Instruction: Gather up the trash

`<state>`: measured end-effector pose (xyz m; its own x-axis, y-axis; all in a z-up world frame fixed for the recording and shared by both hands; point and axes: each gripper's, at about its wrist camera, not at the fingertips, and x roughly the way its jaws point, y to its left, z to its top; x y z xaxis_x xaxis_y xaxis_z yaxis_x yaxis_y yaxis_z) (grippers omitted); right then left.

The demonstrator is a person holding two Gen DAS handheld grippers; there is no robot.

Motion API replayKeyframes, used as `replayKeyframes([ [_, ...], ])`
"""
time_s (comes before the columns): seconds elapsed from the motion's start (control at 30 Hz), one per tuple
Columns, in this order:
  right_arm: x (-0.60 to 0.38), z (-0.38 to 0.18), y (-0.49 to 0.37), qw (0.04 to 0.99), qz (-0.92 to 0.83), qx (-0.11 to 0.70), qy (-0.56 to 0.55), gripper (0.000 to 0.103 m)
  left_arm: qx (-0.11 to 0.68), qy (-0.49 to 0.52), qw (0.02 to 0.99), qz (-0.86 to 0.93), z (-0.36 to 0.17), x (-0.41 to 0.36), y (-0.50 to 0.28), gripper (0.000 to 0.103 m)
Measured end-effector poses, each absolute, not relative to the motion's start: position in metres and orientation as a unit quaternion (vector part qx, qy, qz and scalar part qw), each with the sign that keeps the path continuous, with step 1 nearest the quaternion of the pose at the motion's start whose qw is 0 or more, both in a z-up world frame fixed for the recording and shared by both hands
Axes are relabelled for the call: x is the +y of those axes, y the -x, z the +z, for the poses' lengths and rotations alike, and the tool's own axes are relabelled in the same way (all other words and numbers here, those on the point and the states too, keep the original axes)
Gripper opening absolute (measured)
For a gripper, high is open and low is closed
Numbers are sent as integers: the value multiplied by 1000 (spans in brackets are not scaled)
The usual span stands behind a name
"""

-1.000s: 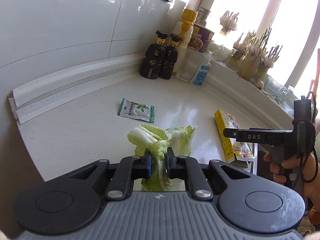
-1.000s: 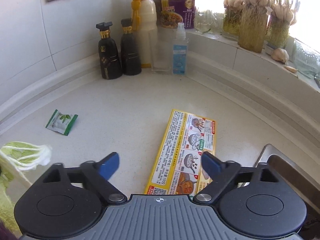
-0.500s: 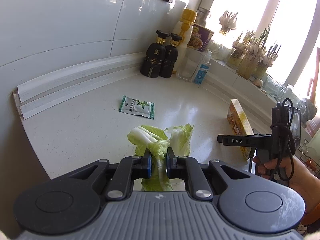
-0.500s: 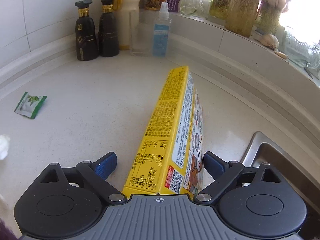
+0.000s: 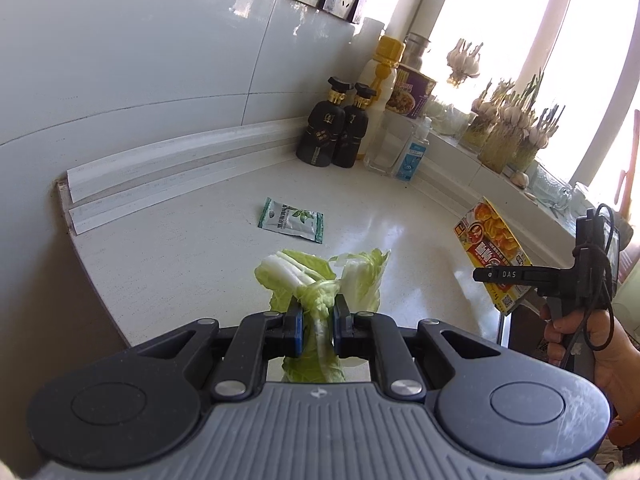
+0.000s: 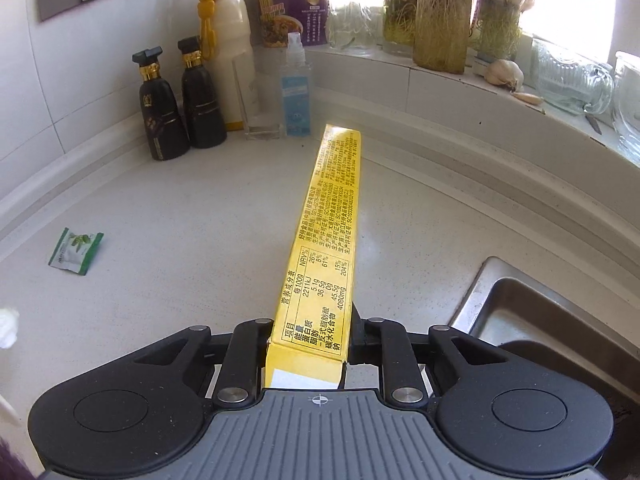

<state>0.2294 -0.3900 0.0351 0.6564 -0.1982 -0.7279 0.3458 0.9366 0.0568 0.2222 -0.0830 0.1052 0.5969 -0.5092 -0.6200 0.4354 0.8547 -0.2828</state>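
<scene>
My left gripper [image 5: 316, 322] is shut on green and white cabbage leaves [image 5: 320, 280] and holds them above the white counter [image 5: 180, 248]. My right gripper [image 6: 310, 338] is shut on the near end of a long yellow food box [image 6: 324, 256], which stands on its narrow edge and points away from me, lifted off the counter. The box also shows in the left wrist view [image 5: 490, 252], with the right gripper [image 5: 560, 280] behind it. A small green and white sachet [image 5: 292, 220] lies flat on the counter; it also shows in the right wrist view [image 6: 75, 251].
Two black bottles [image 6: 180, 104], a white bottle with a yellow cap [image 6: 228, 52], a spray bottle [image 6: 296, 88] and a purple noodle cup [image 6: 292, 12] stand in the back corner. Garlic jars [image 6: 440, 28] line the window ledge. A steel sink [image 6: 540, 320] lies at the right.
The right gripper closed on the yellow box, turned it from flat onto its edge and lifted it. The left gripper kept its hold on the cabbage.
</scene>
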Motion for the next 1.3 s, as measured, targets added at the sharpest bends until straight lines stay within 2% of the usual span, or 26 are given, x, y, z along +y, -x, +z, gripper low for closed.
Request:
replayKeyframes([
  [0.4,-299,79,-200,928,-29,362,-85,20,336,53,913,-226,125,-25,-180,12],
  [0.77,-166,104,-168,927,126,348,-59,20,345,57,925,-147,114,54,-128,12],
  [1.07,-71,82,-152,902,228,366,-32,20,378,77,917,-102,80,94,-105,12],
  [1.3,-27,37,-150,881,248,403,-26,20,407,94,905,-82,37,113,-99,12],
])
